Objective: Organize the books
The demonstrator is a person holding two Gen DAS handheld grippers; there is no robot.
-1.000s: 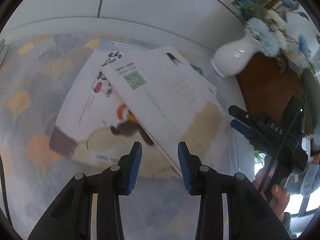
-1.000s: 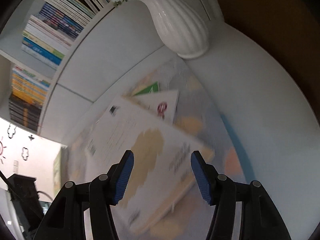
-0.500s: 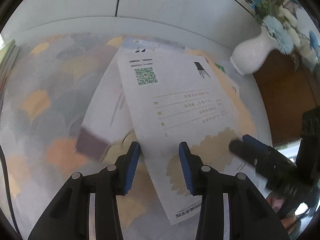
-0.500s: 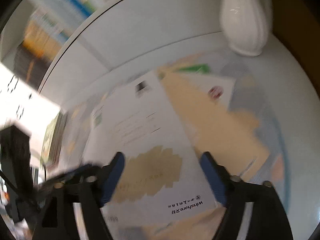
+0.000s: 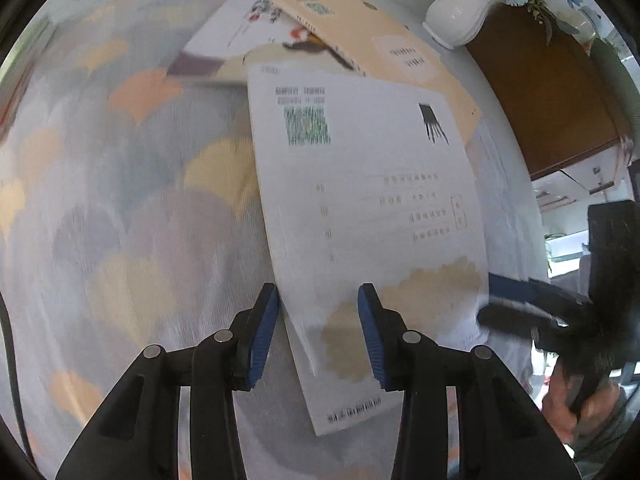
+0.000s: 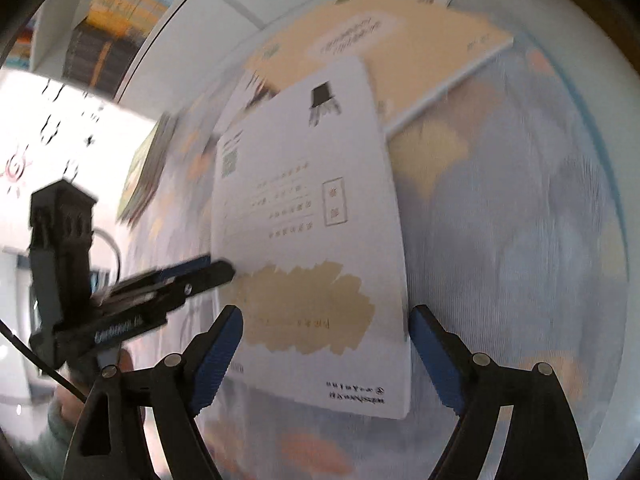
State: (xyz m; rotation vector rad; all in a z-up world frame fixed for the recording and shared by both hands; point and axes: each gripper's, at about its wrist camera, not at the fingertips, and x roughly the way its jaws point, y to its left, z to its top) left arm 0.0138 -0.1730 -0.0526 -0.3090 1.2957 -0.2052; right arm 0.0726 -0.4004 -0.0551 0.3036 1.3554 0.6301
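Item one: white book point(image 5: 372, 216), back cover up, lying flat on the worktop point(image 5: 120, 208), which is covered with a cloth printed in orange, yellow and grey leaf shapes. A green code square and a dark mark sit at its far end, a tan blotch at its near end.

Item two: orange book point(image 5: 384, 36), beyond the white one and partly under its far edge.

Item three: a pale illustrated book point(image 5: 240, 36), far left of the orange one, partly covered by it; blurred.

Item four: white vase point(image 5: 460, 16) with pale blue flowers, far right, standing at the worktop's edge.

Item five: my left gripper point(image 5: 318, 330). Its jaws stand partly apart over the white book's near left corner; the book's left edge runs between them. No pad presses on it that I can see.

Item six: my right gripper point(image 6: 324, 360). Its jaws are wide and closing, set either side of the white book's near end, the right pad just beside the book's right edge. Whether it touches I cannot tell.

Item seven: shelf of upright books point(image 6: 120, 12), far left in the right wrist view.
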